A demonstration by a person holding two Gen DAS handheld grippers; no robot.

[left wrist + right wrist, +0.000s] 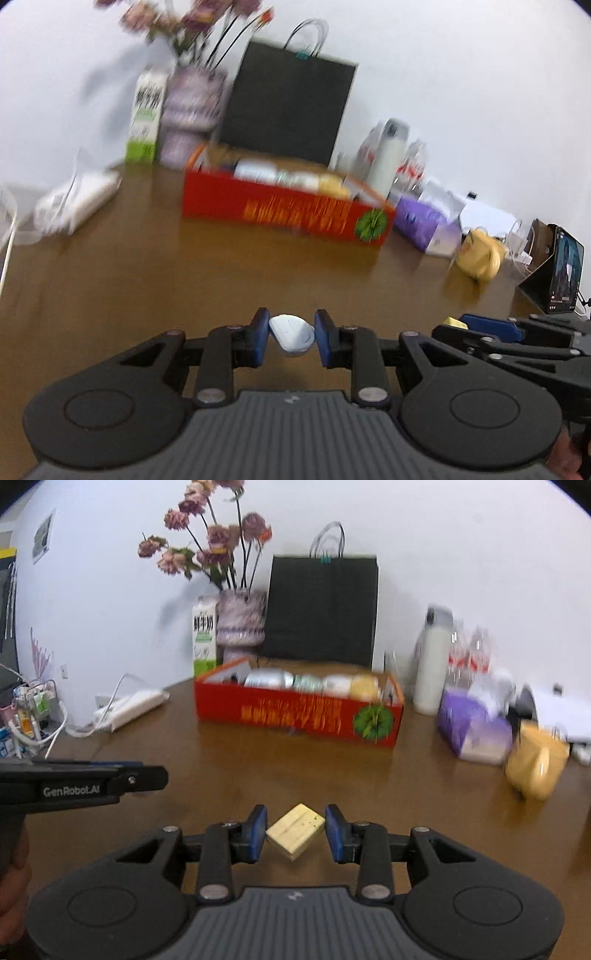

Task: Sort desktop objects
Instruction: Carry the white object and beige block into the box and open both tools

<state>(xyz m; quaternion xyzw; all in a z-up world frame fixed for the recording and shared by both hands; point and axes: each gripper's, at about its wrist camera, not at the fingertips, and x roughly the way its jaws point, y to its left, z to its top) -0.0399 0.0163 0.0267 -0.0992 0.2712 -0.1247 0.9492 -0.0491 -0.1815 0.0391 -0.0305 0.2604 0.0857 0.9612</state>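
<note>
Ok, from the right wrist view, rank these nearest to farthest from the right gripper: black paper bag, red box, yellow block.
1. Yellow block, between the right gripper's fingers.
2. Red box, mid-table, straight ahead.
3. Black paper bag, behind the box, against the wall.

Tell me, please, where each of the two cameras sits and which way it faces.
Left wrist: on the left gripper, facing across the table to the red box; own fingers pinch a white piece; right gripper shows at right.
Right wrist: on the right gripper, same heading; fingers pinch a yellow block; left gripper shows at left.
Shared: box, black bag, vase.
</note>
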